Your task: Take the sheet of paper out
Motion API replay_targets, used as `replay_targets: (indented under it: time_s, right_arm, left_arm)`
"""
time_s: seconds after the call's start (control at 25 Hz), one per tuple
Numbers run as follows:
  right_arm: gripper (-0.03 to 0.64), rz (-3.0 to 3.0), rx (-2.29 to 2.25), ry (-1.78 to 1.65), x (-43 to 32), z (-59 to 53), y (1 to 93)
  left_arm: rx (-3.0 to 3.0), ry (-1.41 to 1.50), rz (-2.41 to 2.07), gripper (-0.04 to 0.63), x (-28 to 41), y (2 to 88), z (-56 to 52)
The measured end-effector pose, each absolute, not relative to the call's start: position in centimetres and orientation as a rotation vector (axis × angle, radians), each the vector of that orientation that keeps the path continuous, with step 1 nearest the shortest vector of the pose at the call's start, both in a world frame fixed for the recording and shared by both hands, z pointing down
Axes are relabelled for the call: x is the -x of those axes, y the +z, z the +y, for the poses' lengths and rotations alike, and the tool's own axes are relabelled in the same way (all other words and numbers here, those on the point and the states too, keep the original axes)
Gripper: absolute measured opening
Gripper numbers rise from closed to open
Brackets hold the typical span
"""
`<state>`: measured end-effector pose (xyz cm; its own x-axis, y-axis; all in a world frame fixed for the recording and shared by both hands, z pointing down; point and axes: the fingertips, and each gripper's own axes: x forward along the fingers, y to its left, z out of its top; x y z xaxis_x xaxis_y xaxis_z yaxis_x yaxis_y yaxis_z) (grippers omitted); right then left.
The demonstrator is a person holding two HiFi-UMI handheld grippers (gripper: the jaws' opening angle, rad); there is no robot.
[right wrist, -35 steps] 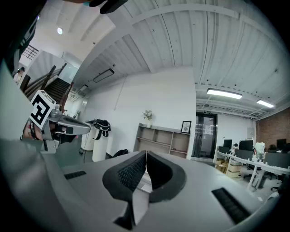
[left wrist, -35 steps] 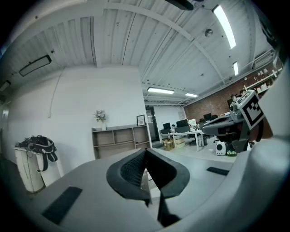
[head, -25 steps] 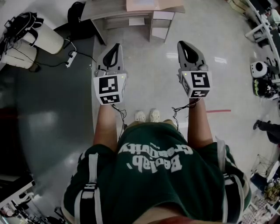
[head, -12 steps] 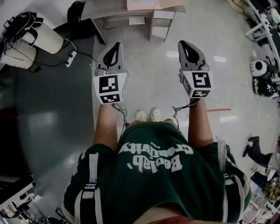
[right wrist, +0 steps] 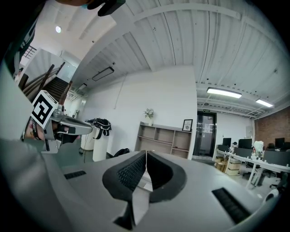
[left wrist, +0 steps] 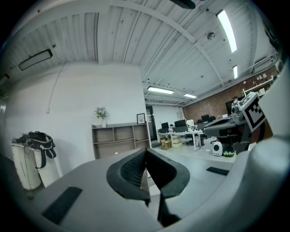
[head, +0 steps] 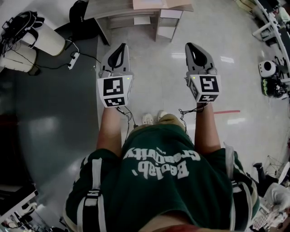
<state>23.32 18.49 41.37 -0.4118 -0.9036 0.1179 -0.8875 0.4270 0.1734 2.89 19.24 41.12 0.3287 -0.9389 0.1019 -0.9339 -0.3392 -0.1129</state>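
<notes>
Both grippers are held out level over the floor, side by side and apart. My left gripper [head: 121, 48] has its black pads closed tip to tip with nothing between them [left wrist: 145, 152]. My right gripper [head: 190, 46] is shut and empty in the same way [right wrist: 146, 154]. Ahead stands a low wooden shelf unit [head: 136, 17], also seen in the left gripper view [left wrist: 120, 139] and the right gripper view [right wrist: 165, 140]. A cardboard box [head: 161, 4] lies on top of it. I cannot make out a sheet of paper in any view.
Two white cylinders with black straps [head: 43, 41] stand at the far left, with a power strip and cable [head: 73, 60] beside them. Dark flooring [head: 54, 113] covers the left side. A red tape line [head: 226, 113] marks the floor at right, near white equipment [head: 267, 70] and desks.
Both grippers have drifted a little forward toward the shelf together, still shut. The person's right knee has swung forward over a shoe. A bystander at the right edge has moved down the frame.
</notes>
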Motion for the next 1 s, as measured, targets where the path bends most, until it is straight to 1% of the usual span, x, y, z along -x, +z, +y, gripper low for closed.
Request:
replay_targets:
  time_s: [0.28, 0.52, 0.72, 1.0]
  right_arm:
    - [0.035, -2.481, -1.601, -0.114, -23.2, 18.5, 41.6]
    - [0.035, -2.485, -1.606, -0.120, -24.0, 15.2, 41.9]
    - [0.035, -2.491, -1.600, -0.138, -24.5, 10.5, 42.1]
    - [0.035, -2.519, -1.582, -0.161, -25.5, 1.0, 41.4]
  left_arm:
    - [2.552, -0.244, 1.747, 0.018, -3.1, 41.4, 18.9]
    - [2.550, -0.240, 1.737, 0.018, -4.2, 41.5, 15.4]
    - [2.541, -0.237, 1.733, 0.018, -4.9, 41.6, 10.9]
    - [2.503, -0.243, 1.735, 0.018, -6.3, 41.1, 2.0]
